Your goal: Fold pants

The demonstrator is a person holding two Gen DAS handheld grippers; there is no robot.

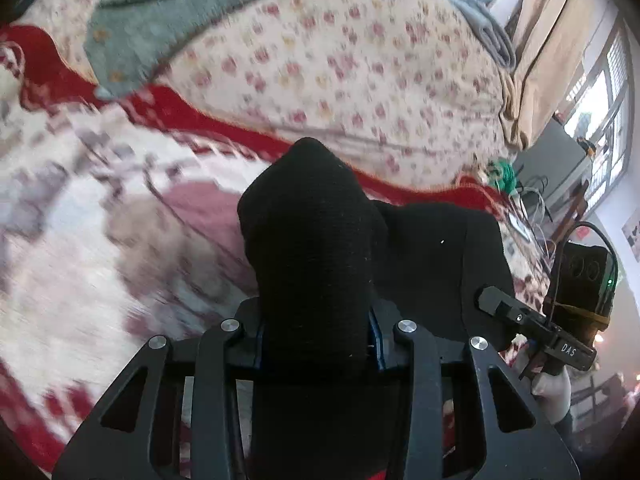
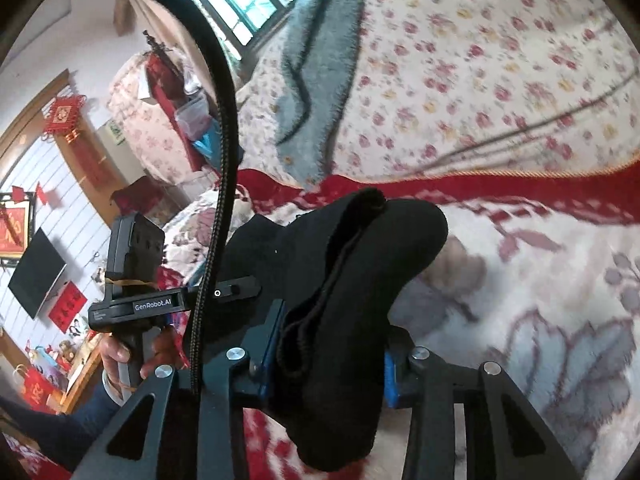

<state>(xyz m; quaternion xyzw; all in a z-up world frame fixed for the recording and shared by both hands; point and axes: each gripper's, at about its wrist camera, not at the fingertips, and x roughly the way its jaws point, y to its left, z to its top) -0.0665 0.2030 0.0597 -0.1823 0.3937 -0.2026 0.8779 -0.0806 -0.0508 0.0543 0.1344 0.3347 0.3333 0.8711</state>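
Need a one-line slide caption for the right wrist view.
Right gripper clamped on a bunched fold of black pants above the floral blanket, left gripper alongside.

Two hand-held grippers (left (image 1: 316, 344), right (image 2: 328, 356)); one black pants (image 1: 312, 240); one grey towel (image 1: 160, 20).

The pants (image 1: 316, 240) are black knit fabric, bunched into a thick upright hump at the centre of the left wrist frame — more of the cloth spreads to the lower right; in the right wrist frame they sit centre-low, a folded, seamed edge showing
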